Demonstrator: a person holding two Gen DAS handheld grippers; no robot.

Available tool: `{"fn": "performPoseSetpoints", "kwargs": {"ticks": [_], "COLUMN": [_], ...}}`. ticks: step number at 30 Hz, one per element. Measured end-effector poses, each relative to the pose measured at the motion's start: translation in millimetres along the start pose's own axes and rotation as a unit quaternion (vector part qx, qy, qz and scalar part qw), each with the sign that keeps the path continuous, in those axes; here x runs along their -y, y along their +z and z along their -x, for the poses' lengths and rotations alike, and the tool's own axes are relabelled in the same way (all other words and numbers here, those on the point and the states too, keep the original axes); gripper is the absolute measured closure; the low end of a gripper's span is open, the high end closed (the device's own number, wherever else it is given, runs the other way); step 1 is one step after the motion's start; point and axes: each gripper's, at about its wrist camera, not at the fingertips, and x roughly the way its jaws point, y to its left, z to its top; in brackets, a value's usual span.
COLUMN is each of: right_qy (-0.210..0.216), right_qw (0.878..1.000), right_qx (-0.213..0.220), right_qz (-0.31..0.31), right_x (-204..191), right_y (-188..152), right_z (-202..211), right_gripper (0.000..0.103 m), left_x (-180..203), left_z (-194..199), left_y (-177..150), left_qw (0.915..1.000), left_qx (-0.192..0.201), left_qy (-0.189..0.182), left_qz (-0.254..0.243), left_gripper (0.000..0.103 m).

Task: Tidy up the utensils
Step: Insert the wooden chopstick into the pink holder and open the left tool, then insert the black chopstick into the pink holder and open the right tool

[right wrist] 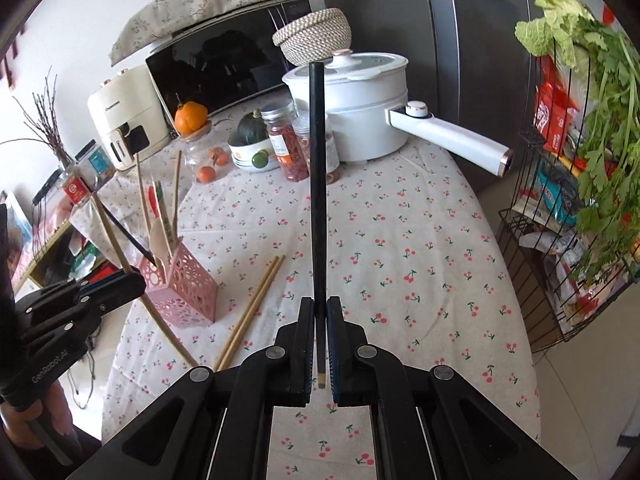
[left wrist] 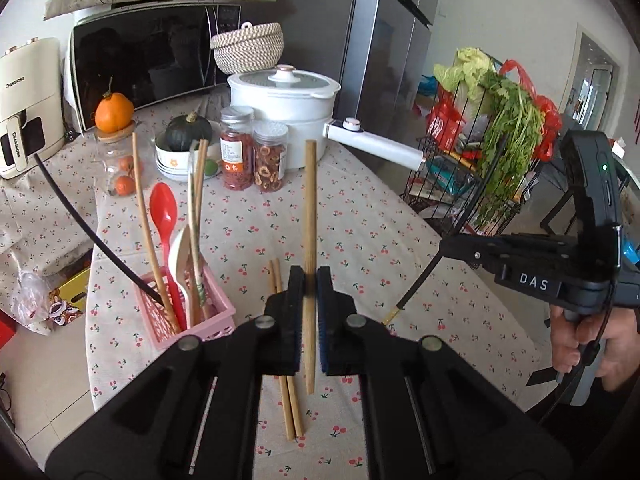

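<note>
left gripper (left wrist: 308, 312) clamped tight on a single pale bamboo chopstick (left wrist: 309, 216), stick upright between the pads, lifted clear of the cherry-print tablecloth (left wrist: 380, 240). right gripper (right wrist: 319, 344) pinched closed on a long black chopstick (right wrist: 318, 184) with a gold tip at the jaws, pointing up toward the white electric pot with long handle (right wrist: 360, 120). pink perforated plastic utensil basket (left wrist: 188, 320) sits left of the left gripper, holding a red plastic spoon (left wrist: 163, 216), a white spoon, wooden chopsticks and one black stick. loose pair of bamboo chopsticks (right wrist: 250, 312) lies flat on the cloth just beside the basket.
</note>
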Motion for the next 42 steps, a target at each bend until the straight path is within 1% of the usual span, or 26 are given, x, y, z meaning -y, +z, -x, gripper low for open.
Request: {"fn": "performPoseSetpoints", "kwargs": {"ticks": [4, 9, 13, 17, 20, 23, 26, 29, 31, 32, 33, 35, 37, 39, 42], "right_qy": [0.011, 0.035, 0.053, 0.067, 0.077, 0.087, 0.096, 0.106, 0.113, 0.117, 0.119, 0.125, 0.131, 0.136, 0.138], "right_qw": [0.999, 0.997, 0.996, 0.994, 0.993, 0.992, 0.991, 0.989, 0.988, 0.987, 0.987, 0.986, 0.986, 0.985, 0.985], "right_qx": [0.035, 0.062, 0.068, 0.071, 0.075, 0.08, 0.084, 0.089, 0.094, 0.097, 0.099, 0.099, 0.097, 0.095, 0.089], "right_qz": [0.019, 0.033, 0.037, 0.043, 0.047, 0.048, 0.047, 0.044, 0.044, 0.045, 0.045, 0.045, 0.045, 0.049, 0.056], "right_x": [-18.1, -39.9, -54.6, -69.6, -78.9, -86.7, -92.9, -97.9, -101.6, -103.3, -104.9, -107.9, -111.4, -115.7, -123.2], "right_y": [11.1, 24.7, 32.3, 36.7, 38.8, 41.9, 45.0, 47.8, 49.7, 50.5, 51.4, 52.7, 53.4, 53.4, 53.0], "right_z": [13.5, 26.4, 26.3, 23.6, 23.0, 22.8, 22.6, 23.7, 23.9, 23.7, 23.0, 20.8, 17.8, 14.2, 6.2], "right_gripper": [0.097, 0.097, 0.097, 0.097, 0.097, 0.097, 0.097, 0.097, 0.097, 0.097, 0.097, 0.097, 0.097, 0.097, 0.097], "left_x": [-10.4, -28.4, -47.5, -67.2, -77.3, -84.8, -90.7, -97.1, -100.1, -101.4, -102.9, -106.3, -109.0, -110.8, -117.3], "left_z": [26.2, 62.4, 78.4, 78.1, 72.0, 58.5, 40.1, 24.0, 16.7, 16.0, 17.2, 24.4, 29.9, 35.0, 35.4], "left_y": [13.5, 26.2, 31.7, 30.8, 27.9, 25.2, 19.8, 14.7, 12.4, 11.2, 10.8, 9.7, 8.8, 4.6, -3.8], "left_qw": [0.9987, 0.9929, 0.987, 0.984, 0.9828, 0.985, 0.9874, 0.9903, 0.992, 0.992, 0.9914, 0.9895, 0.9893, 0.989, 0.9887], "left_qx": [0.049, 0.115, 0.149, 0.153, 0.152, 0.133, 0.105, 0.076, 0.057, 0.053, 0.053, 0.061, 0.06, 0.056, 0.043], "left_qy": [-0.004, 0.018, 0.045, 0.067, 0.083, 0.09, 0.099, 0.09, 0.084, 0.083, 0.084, 0.084, 0.082, 0.085, 0.087], "left_qz": [0.01, 0.024, 0.039, 0.06, 0.063, 0.064, 0.065, 0.073, 0.075, 0.079, 0.086, 0.1, 0.105, 0.107, 0.114], "left_gripper": [0.096, 0.096, 0.096, 0.096, 0.096, 0.096, 0.096, 0.095, 0.084, 0.066, 0.045, 0.031, 0.026, 0.018, 0.015]}}
